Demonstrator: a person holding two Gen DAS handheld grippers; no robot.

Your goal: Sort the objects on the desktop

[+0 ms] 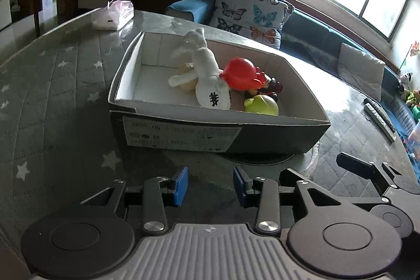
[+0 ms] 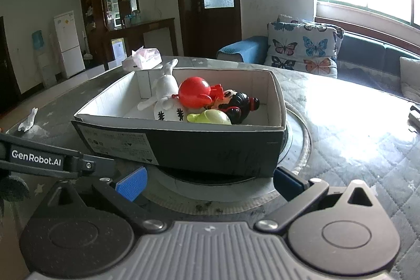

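Note:
A black shoebox (image 1: pixel 183 131) (image 2: pixel 210 148) with a white inside stands on the round table. In it lie a white plush toy (image 1: pixel 207 78) (image 2: pixel 165 96), a red toy (image 1: pixel 241 72) (image 2: pixel 194 92), a yellow-green toy (image 1: pixel 262 104) (image 2: pixel 210 117) and a black and red figure (image 1: pixel 274 87) (image 2: pixel 239 102). My left gripper (image 1: pixel 210 184) is open and empty, just in front of the box. My right gripper (image 2: pixel 210 183) is wide open and empty, in front of the box's near wall. The right gripper also shows at the right of the left wrist view (image 1: pixel 367 169).
A pink tissue pack (image 1: pixel 113 15) (image 2: pixel 143 58) lies at the table's far side. A crumpled tissue (image 2: pixel 29 120) lies at the left edge. Remote controls (image 1: pixel 380 117) lie at the right. A turntable ring (image 2: pixel 302 138) sits under the box. A sofa with butterfly cushions (image 1: pixel 249 15) stands behind.

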